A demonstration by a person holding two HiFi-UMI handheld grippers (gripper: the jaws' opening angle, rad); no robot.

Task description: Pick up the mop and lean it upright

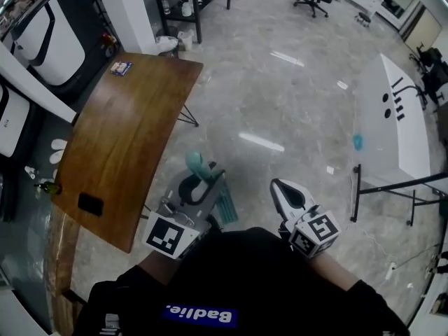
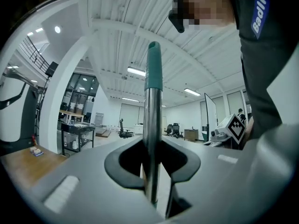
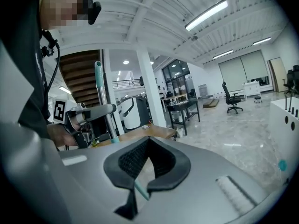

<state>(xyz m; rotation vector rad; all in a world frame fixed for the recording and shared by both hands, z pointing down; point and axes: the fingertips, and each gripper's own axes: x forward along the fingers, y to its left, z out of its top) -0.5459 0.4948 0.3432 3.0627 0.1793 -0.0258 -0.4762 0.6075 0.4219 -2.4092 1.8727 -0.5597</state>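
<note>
One mop (image 2: 153,78) gripped, left claw (image 2: 150,171) | right claw (image 3: 139,183) clenched | glossy floor (image 1: 280,103) | wooden table (image 1: 126,131)

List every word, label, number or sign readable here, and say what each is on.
"Badlie." in white letters on the blue patch of the person's black top; the left gripper view shows it too.
No letters, only square black-and-white patterns: the left marker cube and the right marker cube.
Too small to read: the print on the small packet on the wooden table.
</note>
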